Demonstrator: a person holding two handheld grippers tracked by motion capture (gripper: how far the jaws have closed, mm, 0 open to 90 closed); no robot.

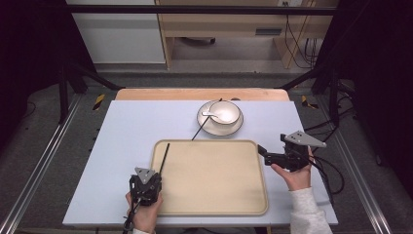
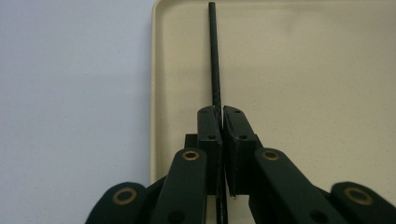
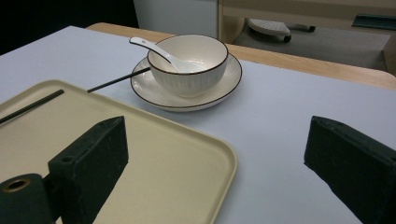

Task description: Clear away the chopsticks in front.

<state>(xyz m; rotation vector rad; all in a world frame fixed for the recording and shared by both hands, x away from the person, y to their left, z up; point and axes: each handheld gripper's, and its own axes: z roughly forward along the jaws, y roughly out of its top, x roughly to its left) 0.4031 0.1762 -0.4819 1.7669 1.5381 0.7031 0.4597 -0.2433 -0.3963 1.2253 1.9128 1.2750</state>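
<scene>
Pale blue worktop under me: my left tool is clenched on a thin, stiff, slippery-looking black chopstick pointing to 12 o'clock over the beige plastic tray, while my right tool gapes unladen at 3 o'clock.

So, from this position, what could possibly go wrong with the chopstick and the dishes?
1. The left gripper pinches the thin black chopstick near one end, so it may pivot or slip onto the beige plastic tray.
2. A second black chopstick leans on the white saucer under the white ceramic bowl; a bump could roll it off.
</scene>
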